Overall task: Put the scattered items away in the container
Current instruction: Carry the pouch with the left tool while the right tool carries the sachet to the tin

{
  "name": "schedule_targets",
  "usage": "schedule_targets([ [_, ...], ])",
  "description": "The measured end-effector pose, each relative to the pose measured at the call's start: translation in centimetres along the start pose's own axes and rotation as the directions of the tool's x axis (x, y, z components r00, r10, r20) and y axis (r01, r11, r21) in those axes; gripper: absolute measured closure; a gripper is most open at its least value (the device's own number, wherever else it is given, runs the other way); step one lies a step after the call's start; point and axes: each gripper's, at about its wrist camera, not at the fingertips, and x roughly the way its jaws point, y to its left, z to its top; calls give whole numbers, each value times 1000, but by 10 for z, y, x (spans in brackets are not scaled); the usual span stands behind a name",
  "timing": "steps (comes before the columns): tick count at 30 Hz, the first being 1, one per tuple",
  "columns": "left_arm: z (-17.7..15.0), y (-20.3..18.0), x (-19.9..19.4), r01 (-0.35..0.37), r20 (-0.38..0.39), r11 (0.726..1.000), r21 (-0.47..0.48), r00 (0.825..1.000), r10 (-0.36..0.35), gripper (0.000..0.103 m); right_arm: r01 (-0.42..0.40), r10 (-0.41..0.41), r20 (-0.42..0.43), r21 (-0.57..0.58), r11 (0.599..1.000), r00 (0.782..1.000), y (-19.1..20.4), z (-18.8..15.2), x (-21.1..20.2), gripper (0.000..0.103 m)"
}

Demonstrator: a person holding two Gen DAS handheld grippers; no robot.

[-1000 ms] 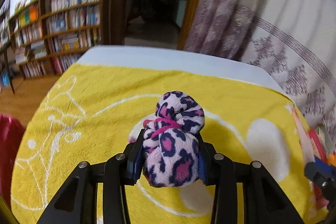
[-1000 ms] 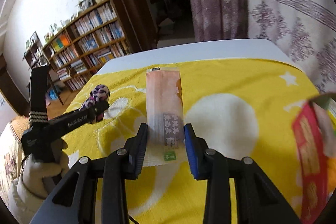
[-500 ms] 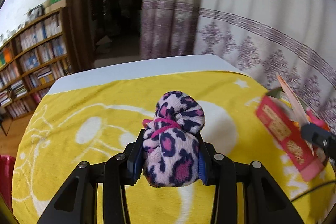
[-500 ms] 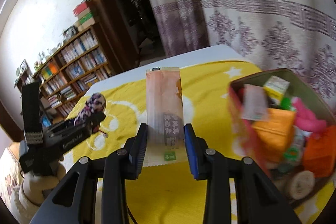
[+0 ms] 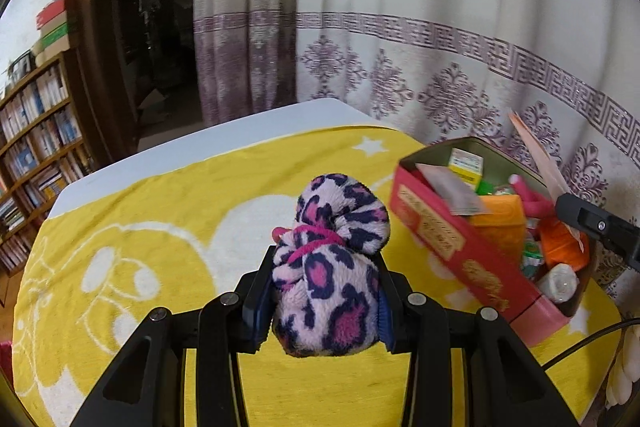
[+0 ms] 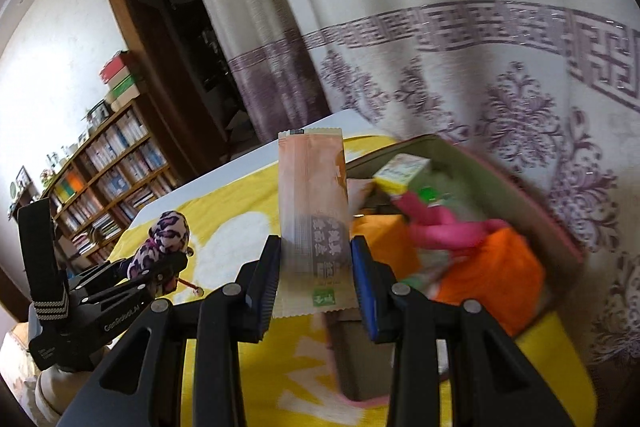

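My left gripper [image 5: 320, 291] is shut on a pink and purple leopard-print plush bundle [image 5: 330, 263] and holds it above the yellow towel [image 5: 160, 227]. It also shows in the right wrist view [image 6: 160, 267], with the bundle [image 6: 162, 241]. My right gripper [image 6: 316, 283] is shut on an orange snack sachet [image 6: 314, 219], held upright over the near edge of the red box [image 6: 552, 227]. The red box [image 5: 460, 247] stands at the right of the left wrist view, full of several items. The right gripper's finger [image 5: 596, 227] reaches over it.
A patterned curtain [image 5: 440, 67] hangs right behind the box. A bookshelf [image 5: 36, 131] and a dark doorway [image 5: 152, 35] lie beyond the table's far edge. A black cable [image 5: 580, 343] runs along the towel's right side.
Both grippers have swung right toward the red box, each still holding its item. The sachet has come over the box's near edge, and the box is now in the left wrist view.
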Motion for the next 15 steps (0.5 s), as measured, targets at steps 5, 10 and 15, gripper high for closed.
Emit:
schedule_targets([
  [5, 5, -18, 3, 36, -9, 999, 17, 999, -36, 60, 29, -29, 22, 5, 1000, 999, -19, 5, -13, 65],
  [10, 12, -37, 5, 98, -24, 995, 29, 995, -98, 60, 68, -67, 25, -4, 998, 997, -37, 6, -23, 65],
  [15, 22, -60, 9, 165, -39, 985, 42, 986, -164, 60, 77, -77, 17, 1, 997, 997, -48, 4, -25, 65],
])
